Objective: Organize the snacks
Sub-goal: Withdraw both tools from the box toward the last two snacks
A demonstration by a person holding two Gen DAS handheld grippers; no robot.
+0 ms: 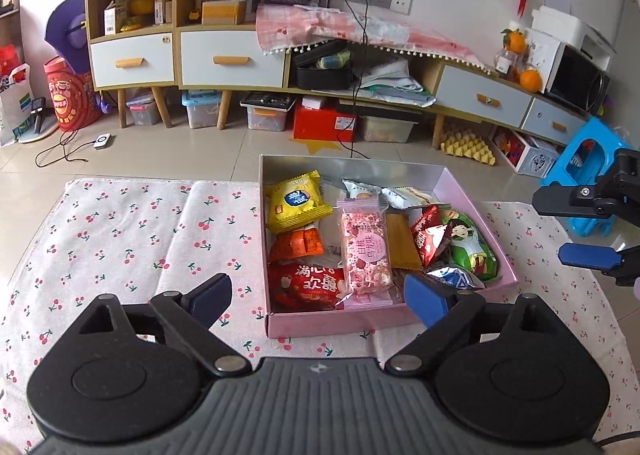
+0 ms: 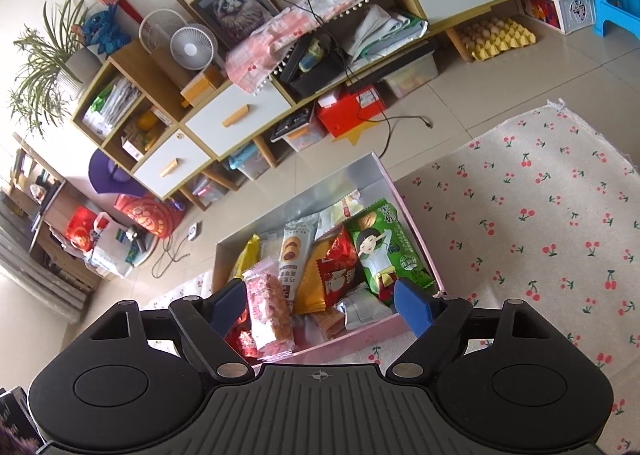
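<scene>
A pink box [image 1: 276, 325] [image 2: 408, 191] on the cherry-print cloth holds several snack packets. Among them are a yellow packet [image 1: 297, 202], a pink bar [image 1: 365, 251] [image 2: 267, 305], a red packet [image 1: 306, 285] and a green packet [image 1: 472, 247] [image 2: 386, 251]. My left gripper [image 1: 318, 297] hangs above the box's near edge, open, with nothing pressed between its pads. My right gripper [image 2: 320, 305] is above the box's near corner, open and empty too. It also shows at the right edge of the left wrist view, right gripper [image 1: 576, 229].
The cherry-print cloth [image 1: 120, 239] [image 2: 540, 215] spreads on both sides of the box. Beyond the table edge stand a long wooden cabinet [image 1: 224, 55] with drawers, storage bins [image 1: 266, 113] under it, a blue stool [image 1: 580, 175], and cables on the tiled floor [image 1: 60, 153].
</scene>
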